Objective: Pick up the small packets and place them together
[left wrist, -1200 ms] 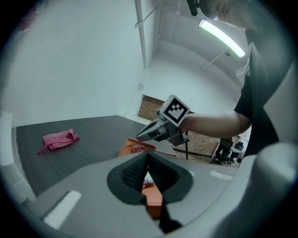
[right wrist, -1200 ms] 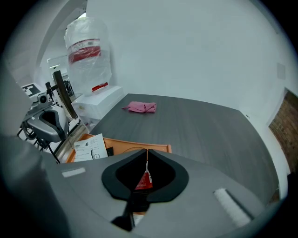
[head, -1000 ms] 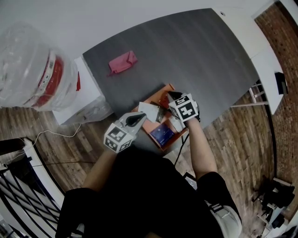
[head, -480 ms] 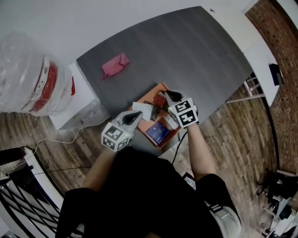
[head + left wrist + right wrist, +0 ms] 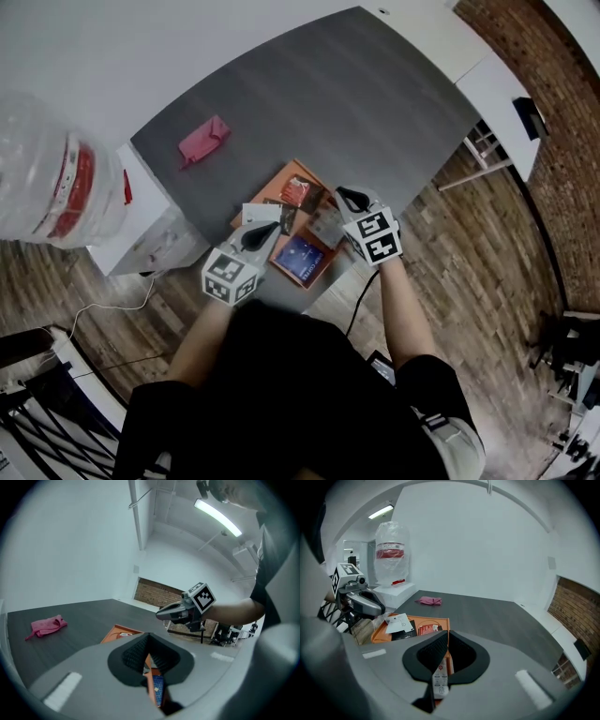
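Note:
An orange tray [image 5: 298, 171] lies at the near edge of the dark table. On it are a red packet [image 5: 300, 192], a white packet [image 5: 260, 213], a dark packet [image 5: 285, 221] and a blue packet [image 5: 300, 258]. My right gripper [image 5: 345, 194] hangs just right of the tray, above the table, shut on a small white packet with red print [image 5: 439, 680] that hangs down between the jaws. My left gripper [image 5: 253, 234] hovers over the tray's near left part, beside the white packet, jaws shut with nothing visibly in them. Through its jaws I see the blue packet [image 5: 158, 688].
A pink cloth [image 5: 203, 141] lies far back left on the table. A big plastic-wrapped water bottle [image 5: 47, 178] stands on a white stand [image 5: 155, 234] left of the table. The table's near edge [image 5: 323, 291] runs just below the tray, with wooden floor beyond.
My right gripper has risen and drawn off the tray toward its right side, the white packet with it. The left gripper has shifted only slightly. The head view has swung.

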{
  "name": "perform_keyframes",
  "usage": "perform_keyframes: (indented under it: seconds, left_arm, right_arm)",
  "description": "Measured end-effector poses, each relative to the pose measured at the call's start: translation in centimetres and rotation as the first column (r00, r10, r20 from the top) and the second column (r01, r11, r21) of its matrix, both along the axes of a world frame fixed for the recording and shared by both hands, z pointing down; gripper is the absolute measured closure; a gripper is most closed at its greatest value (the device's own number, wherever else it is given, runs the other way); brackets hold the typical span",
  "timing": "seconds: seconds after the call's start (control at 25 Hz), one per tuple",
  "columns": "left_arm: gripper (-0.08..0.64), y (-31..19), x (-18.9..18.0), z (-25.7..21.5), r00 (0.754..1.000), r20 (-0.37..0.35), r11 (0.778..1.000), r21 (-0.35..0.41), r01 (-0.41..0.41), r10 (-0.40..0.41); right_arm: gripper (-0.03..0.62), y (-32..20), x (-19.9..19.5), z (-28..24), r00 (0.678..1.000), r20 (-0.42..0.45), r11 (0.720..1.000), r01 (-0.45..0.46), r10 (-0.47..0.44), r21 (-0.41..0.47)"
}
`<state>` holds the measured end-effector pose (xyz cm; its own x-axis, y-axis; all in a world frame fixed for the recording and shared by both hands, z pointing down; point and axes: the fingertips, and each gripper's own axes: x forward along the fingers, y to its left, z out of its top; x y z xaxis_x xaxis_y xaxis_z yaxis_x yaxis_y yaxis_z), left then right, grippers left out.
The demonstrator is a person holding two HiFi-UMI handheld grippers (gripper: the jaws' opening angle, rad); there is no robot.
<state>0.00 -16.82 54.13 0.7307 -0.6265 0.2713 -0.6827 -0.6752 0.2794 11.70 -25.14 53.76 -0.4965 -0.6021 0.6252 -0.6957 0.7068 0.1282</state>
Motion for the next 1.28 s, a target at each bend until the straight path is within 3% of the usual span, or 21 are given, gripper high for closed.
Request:
perform_keyframes:
  seconds: [0.32,0.56,0.8,0.96,1.28]
  left_arm:
    - [0.561,2.1,1.2,-1.1,1.000,0.010,0.999,0.039,0.005,-0.005]
    - [0.561,4.0,0.3,-3.4,0.997,-0.006,0.990,0.113,0.080,-0.079]
    - [0.561,6.6,-2.2,-5.6,0.980,-0.066,0.965,0.171,0.198,-0.189]
    - [0.561,7.9,-3.6,-6.5,0.970,-0.099,0.950,0.199,0.240,-0.224]
    - [0.561,10.6,-5.8,-7.8,0.971,-0.136,0.946,0.235,0.222,-0.194]
  right_arm:
    - [0.588,3.4,1.8,-2.0,0.998,0.061,0.996,-0.022,0.017,0.084]
    - [0.589,7.2,2.8,-4.1,0.985,0.170,0.983,-0.034,0.003,0.181]
    - [0.589,10.2,3.3,-4.8,0.944,0.330,0.975,-0.081,0.008,0.206]
    - [0.589,11.4,3.2,-4.8,0.938,0.347,0.971,-0.087,0.003,0.224]
    - [0.589,14.4,1.9,-7.1,0.938,0.346,0.943,-0.124,0.010,0.308]
